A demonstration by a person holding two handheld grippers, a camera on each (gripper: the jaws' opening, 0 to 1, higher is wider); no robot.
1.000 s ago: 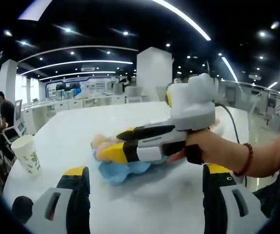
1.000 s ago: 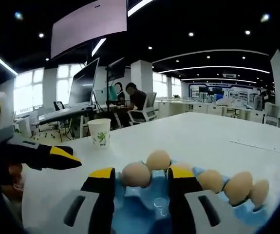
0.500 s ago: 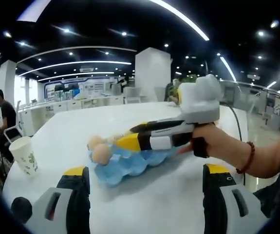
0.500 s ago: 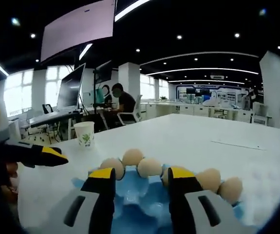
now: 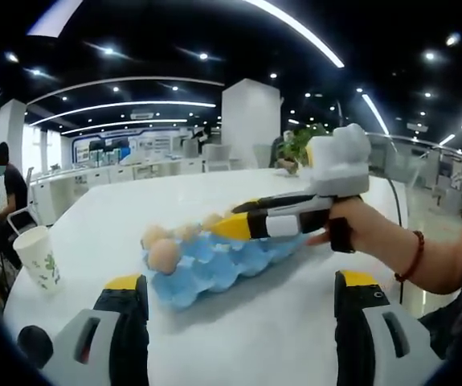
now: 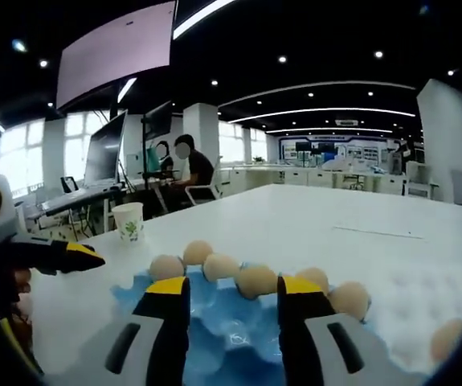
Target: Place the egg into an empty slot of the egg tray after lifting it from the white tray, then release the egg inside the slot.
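Paper cup [image 5: 42,257] far left on white bench [image 5: 279,338]. Left tongs [image 5: 239,334] wide, empty, idle near the blue egg tray [image 5: 214,269]. Tray mid-bench, eggs [image 5: 164,255] along its far rows, near slots look free. Right tongs [image 6: 232,322] part-open over the tray, nothing btwn them; placed egg can't be told from the rest. Loose egg [image 6: 449,338] far right. Judgement: release looks done; lift straight up, avoid nudging neighbours.
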